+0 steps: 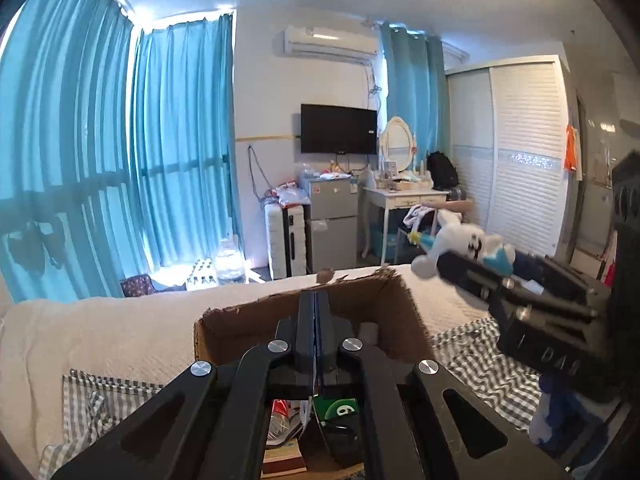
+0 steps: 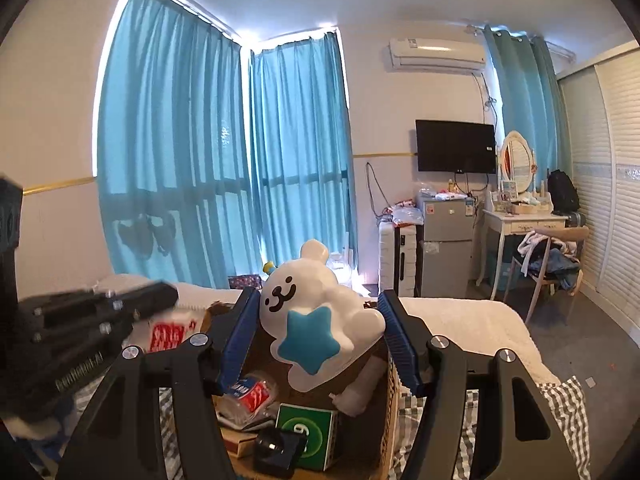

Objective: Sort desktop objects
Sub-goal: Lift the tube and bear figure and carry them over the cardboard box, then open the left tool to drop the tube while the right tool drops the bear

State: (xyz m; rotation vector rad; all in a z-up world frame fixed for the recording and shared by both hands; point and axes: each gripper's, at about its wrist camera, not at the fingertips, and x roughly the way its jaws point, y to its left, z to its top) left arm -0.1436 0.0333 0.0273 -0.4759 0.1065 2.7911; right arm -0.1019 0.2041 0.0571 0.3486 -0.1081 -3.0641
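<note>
Blue-curtained bedroom, cream bed (image 1: 100, 332). Right gripper (image 2: 318, 334) clamped on white bear toy (image 2: 316, 312), held above cardboard box (image 1: 404, 320). Left gripper (image 1: 315, 304) pressed closed, empty, over same box beside green cube (image 2: 306, 430).

Inside the cardboard box (image 2: 386, 408): green carton (image 2: 306, 434) partly hidden behind a black object (image 2: 276, 450) too dark to identify; crushed bottle's (image 2: 252, 394) label unreadable. Motion-blurred above the box: white bear toy (image 1: 460, 246). Cut off below the box: left hand-held gripper (image 1: 315, 320).
</note>
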